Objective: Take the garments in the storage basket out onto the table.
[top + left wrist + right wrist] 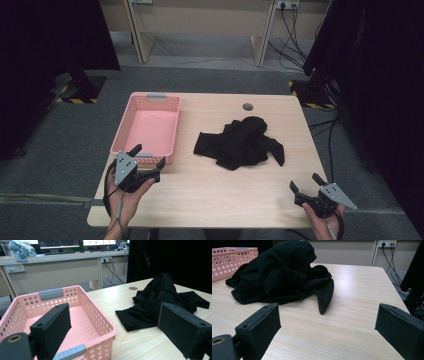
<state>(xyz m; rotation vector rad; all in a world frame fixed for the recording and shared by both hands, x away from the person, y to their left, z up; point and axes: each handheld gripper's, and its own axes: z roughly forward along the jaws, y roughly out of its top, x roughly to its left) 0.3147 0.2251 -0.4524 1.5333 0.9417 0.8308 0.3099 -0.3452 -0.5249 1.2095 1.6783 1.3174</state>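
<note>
High view: crumpled black garment (pixel 241 141) — both grippers' fingers wide apart, empty.

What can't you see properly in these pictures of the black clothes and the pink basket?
- Black garment: crumpled in a heap in every view, so its own folds hide what kind of clothing it is.
- Pink basket: in the left gripper view, the left gripper jaw covers part of its floor.
- Pink basket in the right gripper view: cut off by the left edge.

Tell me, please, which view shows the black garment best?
The high view: the whole black garment lies crumpled on the table. The right gripper view shows it close but cropped; the left gripper view has a jaw hiding part.
</note>
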